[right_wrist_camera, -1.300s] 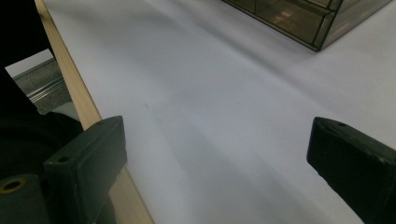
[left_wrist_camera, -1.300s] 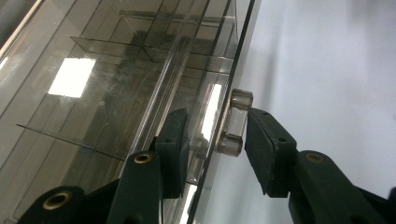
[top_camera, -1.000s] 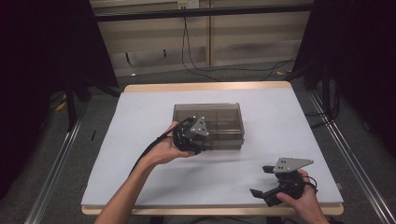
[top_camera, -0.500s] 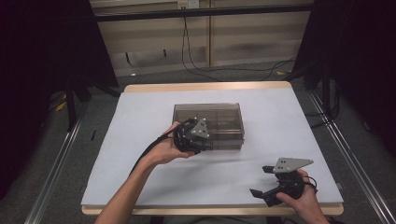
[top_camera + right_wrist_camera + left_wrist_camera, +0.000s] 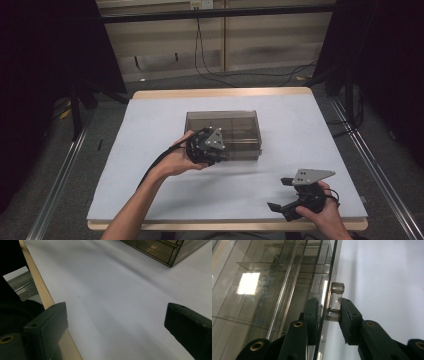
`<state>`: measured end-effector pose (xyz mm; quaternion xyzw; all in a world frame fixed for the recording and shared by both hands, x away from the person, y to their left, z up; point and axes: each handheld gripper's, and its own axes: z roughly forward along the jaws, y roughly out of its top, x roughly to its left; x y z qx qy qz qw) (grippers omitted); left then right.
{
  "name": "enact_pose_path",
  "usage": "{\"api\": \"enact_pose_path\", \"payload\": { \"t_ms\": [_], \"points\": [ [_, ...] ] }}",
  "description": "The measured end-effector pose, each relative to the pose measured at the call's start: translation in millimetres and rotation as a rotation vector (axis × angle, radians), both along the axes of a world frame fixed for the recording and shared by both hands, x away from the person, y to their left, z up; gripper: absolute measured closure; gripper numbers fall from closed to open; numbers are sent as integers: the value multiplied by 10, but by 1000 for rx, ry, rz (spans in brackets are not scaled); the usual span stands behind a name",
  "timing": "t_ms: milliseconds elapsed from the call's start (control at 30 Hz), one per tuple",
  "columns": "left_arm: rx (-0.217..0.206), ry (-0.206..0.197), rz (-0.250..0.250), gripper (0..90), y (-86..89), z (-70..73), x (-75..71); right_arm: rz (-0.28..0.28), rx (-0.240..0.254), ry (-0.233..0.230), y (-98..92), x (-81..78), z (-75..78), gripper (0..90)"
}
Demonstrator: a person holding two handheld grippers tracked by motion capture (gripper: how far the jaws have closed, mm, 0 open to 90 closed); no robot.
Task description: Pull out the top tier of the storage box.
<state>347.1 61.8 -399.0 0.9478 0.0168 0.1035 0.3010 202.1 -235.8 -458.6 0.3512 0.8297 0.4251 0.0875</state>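
- I see a smoky clear plastic box [image 5: 235, 131] sitting near the middle of the white-covered surface [image 5: 310, 130], with its long side facing me.
- Inside the box I can make out clear dividers that split it into compartments; I cannot tell what, if anything, lies in them.
- My left hand-held gripper [image 5: 216, 156] is up against the box's near wall, toward its left end, with the person's hand wrapped around the body behind it.
- From the left gripper view, a small clear knob [image 5: 335, 302] sticks out from the thin clear panel of the box [image 5: 274, 290], and the left hand-held gripper [image 5: 329, 315] has that knob and the panel's edge between its pads.
- Its jaws have just been closing and now stand narrow: one pad lies against the far side of the panel, the other presses on the knob's outer face, so I read it as a grip on the knob.
- My right hand-held gripper [image 5: 286, 195] rests low at the near right corner of the surface, well apart from the box.
- In the right gripper view its jaws stand wide with bare white cover between them, the wooden edge of the surface [image 5: 41, 290] runs along the left, and a corner of the box [image 5: 165, 250] shows at the top.
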Motion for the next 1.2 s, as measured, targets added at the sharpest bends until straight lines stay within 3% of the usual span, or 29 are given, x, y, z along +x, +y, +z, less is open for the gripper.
{"api": "enact_pose_path", "payload": {
  "t_ms": [1200],
  "points": [
    [-3,66,-30,722,32,11,-137,-1,-3,-5,-5,-3,2,49]
  ]
}}
